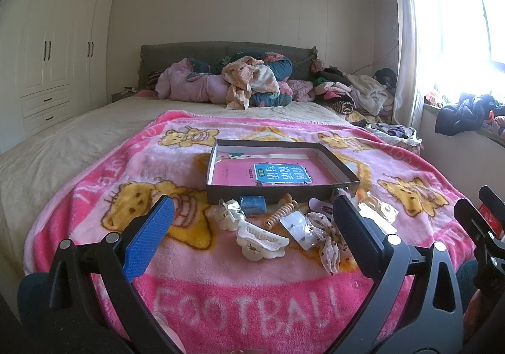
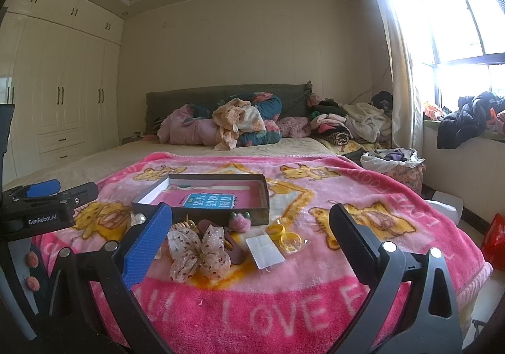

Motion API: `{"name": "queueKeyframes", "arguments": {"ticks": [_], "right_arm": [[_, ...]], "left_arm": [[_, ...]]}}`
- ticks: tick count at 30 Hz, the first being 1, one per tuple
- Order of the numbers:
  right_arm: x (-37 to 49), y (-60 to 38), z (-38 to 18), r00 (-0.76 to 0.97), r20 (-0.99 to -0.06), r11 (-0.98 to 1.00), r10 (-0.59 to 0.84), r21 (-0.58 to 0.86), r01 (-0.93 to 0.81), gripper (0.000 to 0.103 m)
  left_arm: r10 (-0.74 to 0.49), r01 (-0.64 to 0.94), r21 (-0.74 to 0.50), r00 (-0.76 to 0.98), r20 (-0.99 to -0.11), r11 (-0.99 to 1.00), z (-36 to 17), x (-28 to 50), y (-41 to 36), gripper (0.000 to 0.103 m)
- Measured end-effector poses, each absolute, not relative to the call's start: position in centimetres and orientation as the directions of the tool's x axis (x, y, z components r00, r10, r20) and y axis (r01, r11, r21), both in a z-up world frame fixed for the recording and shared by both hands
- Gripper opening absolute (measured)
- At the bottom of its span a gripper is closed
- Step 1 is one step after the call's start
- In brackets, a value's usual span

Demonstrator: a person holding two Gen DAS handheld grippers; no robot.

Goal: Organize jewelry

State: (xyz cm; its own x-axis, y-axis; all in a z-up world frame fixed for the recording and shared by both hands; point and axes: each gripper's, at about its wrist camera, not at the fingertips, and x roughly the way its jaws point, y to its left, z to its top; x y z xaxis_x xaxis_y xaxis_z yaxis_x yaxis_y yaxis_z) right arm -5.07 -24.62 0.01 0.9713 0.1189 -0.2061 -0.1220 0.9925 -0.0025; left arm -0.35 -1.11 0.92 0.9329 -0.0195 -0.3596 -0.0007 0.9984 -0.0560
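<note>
So the pink blanket [image 1: 195, 265] covers the near end of the bed [image 1: 56, 149], with plenty of bare bedding behind the shallow box [image 1: 277, 190] and off to the left. The hair bits sit bunched against the box's near wall: white claw clip [image 1: 262, 242], spiral hair tie [image 1: 281, 212], dotted bow [image 2: 197, 251], yellow rings [image 2: 284, 235]. The left gripper [image 1: 252, 240] has its fingers spread wide and empty, with the claw clip between them. The right gripper [image 2: 249, 243] is spread and empty too, bow and rings between its fingers.
</note>
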Motion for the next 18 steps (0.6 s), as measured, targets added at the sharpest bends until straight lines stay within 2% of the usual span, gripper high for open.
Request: {"name": "queueKeyframes", "arguments": {"ticks": [18], "right_arm": [[-3.9,-24.4,-0.1,0.962,-0.23,0.988,0.149,0.004,-0.152,0.097]], "left_arm": [[-0.026,0.002,-0.064,0.922,-0.387,0.998,0.3,0.8,-0.5,0.092]]}}
